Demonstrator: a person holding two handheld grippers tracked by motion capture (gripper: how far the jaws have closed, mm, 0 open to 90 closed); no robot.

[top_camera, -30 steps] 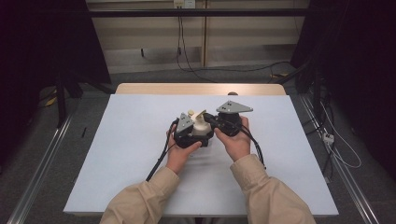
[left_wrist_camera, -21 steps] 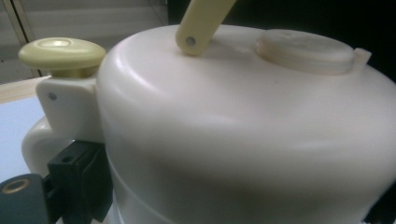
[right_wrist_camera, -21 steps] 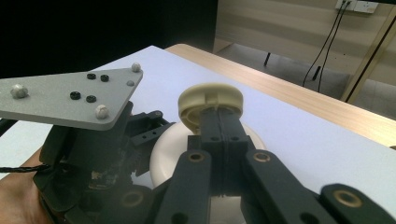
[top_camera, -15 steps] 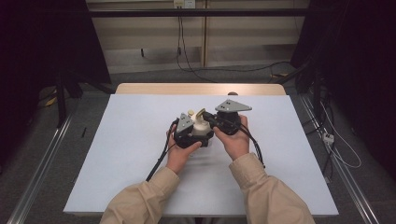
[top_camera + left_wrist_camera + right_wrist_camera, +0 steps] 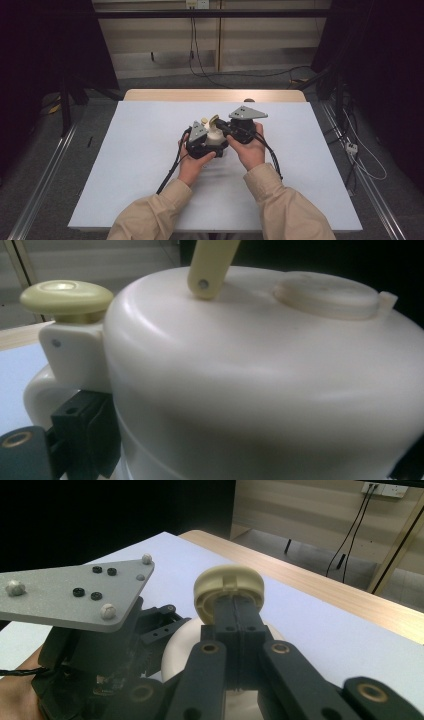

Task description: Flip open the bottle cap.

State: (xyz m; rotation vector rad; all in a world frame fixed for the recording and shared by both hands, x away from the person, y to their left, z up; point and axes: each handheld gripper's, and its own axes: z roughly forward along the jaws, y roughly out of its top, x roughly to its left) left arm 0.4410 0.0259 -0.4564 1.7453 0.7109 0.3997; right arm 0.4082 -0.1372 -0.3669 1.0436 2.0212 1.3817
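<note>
Cream pot [image 5: 216,137] sits mid-table [image 5: 125,165] on the white surface, between 2 grippers. Left gripper [image 5: 202,141] clamps the pot body, jaws on either side (1 black jaw shows at the pot's handle in the left gripper view). Right gripper [image 5: 235,611] has its jaws pressed together, pinching the yellow lid [image 5: 229,588], which stands tilted up above the pot.
</note>
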